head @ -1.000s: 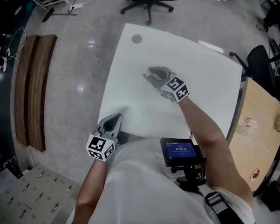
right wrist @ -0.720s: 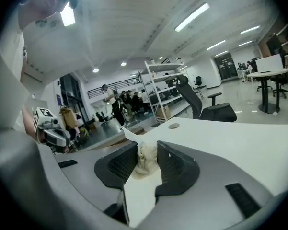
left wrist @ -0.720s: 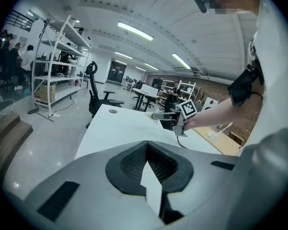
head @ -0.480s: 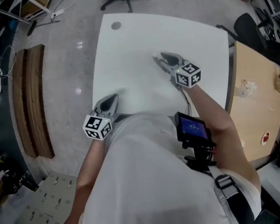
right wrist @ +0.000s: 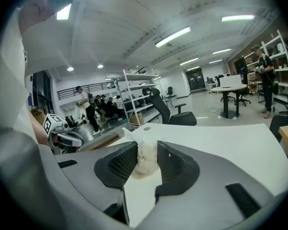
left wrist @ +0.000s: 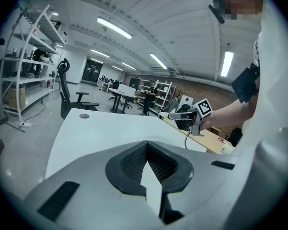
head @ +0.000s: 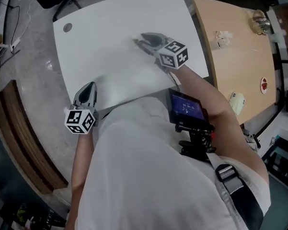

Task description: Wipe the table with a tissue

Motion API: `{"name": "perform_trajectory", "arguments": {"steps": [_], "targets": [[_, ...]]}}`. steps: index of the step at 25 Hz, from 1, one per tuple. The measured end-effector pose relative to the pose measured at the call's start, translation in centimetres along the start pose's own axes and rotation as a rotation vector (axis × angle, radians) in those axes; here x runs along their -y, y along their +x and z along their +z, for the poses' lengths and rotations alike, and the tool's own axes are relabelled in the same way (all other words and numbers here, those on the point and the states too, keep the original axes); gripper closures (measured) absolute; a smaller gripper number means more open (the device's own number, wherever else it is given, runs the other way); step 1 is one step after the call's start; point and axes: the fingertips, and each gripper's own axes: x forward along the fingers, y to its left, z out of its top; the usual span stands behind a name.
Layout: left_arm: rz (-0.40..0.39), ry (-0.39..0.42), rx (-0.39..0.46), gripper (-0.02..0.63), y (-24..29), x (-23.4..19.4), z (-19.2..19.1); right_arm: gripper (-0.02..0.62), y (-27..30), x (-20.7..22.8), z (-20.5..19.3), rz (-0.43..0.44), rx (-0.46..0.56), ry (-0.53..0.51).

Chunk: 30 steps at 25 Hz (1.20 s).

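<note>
While the person stands against the near edge of the white table (head: 110, 56), the left gripper (head: 87, 91) waits at that edge close to the body, its jaws brought together on nothing, as its own view makes plain. Over the last second it has hardly shifted along the edge, whereas the right gripper (head: 141, 40) has swept well across the top, away from the round cable grommet (head: 67, 28) in the far left corner and towards the side that meets the wooden table (head: 235, 56). I take that as one wiping stroke about spent, so the next pass probably calls for a return across the part not yet covered. From overhead the right gripper looks merely dark and narrow, and the tissue (right wrist: 144, 161) is hidden beneath it. The right gripper view settles the matter: a crumpled white wad sits pinched between the two ribbed pads, hanging just past them over the bare tabletop. Whether the wad presses on the surface at this instant I cannot tell from any view. Only the overhead view shows a crumpled white scrap (head: 224, 37) lying on the wooden table. Only the gripper views show the room beyond, an office chair (right wrist: 175, 114) past the far edge and open shelving (left wrist: 33, 66) behind.
</note>
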Motion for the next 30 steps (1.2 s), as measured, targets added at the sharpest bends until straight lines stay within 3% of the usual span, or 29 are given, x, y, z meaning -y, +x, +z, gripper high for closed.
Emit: {"name": "perform_trajectory", "arguments": {"steps": [5, 12, 19, 30], "targets": [[-0.099, 0.035, -0.036, 0.601, 0.6, 2.1, -1.3, 0.474, -4.9, -0.2, -0.8, -0.115, 0.066, 0.04], [-0.186, 0.076, -0.069, 0.601, -0.1, 3.3, -1.9, 0.474, -8.7, -3.2, -2.4, -0.205, 0.142, 0.109], [-0.24, 0.13, -0.065, 0.601, -0.8, 3.7, -1.3, 0.476, -9.5, -6.6, -4.3, -0.24, 0.185, 0.144], [-0.278, 0.136, -0.076, 0.601, -2.3, 4.5, -2.7, 0.476, -9.3, -10.5, -5.8, -0.254, 0.199, 0.152]]}}
